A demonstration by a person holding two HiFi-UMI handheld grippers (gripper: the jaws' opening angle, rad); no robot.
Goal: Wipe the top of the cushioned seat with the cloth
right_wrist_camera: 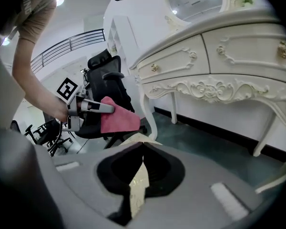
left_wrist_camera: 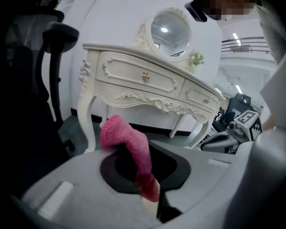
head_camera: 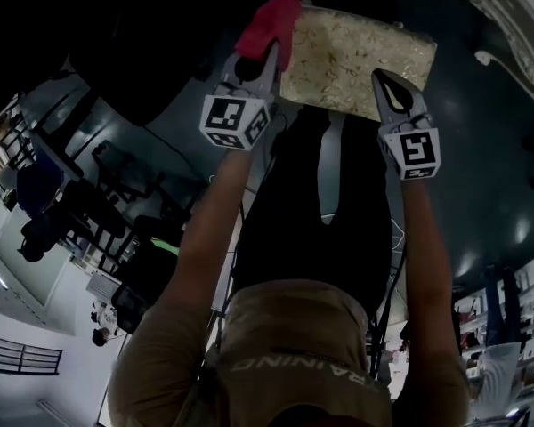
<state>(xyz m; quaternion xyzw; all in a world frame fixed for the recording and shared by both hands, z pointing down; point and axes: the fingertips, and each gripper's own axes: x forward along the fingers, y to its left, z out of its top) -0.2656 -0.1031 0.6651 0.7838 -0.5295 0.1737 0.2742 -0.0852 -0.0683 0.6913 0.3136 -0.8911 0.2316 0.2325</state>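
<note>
1. Black office chairs (head_camera: 107,181) are standing on the floor well off to my left.
2. My left gripper (head_camera: 269,60) is reaching forward, its marker cube (head_camera: 236,121) facing up at me. Its jaws are closing narrow on the cloth (head_camera: 269,23), and the left gripper view shows the pink terry pinched between them and bulging out past the tips.
3. The cloth is sitting at the far left corner of the cushioned seat (head_camera: 356,56), overlapping that corner in the head view. I cannot tell whether it is actually pressing on the fabric.
4. The seat is lying straight ahead of me as a cream, speckled slab, between the two grippers and beyond my dark trousers (head_camera: 311,212).
5. My right gripper (head_camera: 384,83) is pointing at the near right edge of the seat. In the right gripper view its jaws are meeting tip to tip, with the seat's cream fabric showing through the slit between them. I cannot tell whether any of that fabric is being nipped.
6. A white carved desk (right_wrist_camera: 219,46) with drawers is standing to the right of the seat, with a round mirror (left_wrist_camera: 169,30) on top of it.
</note>
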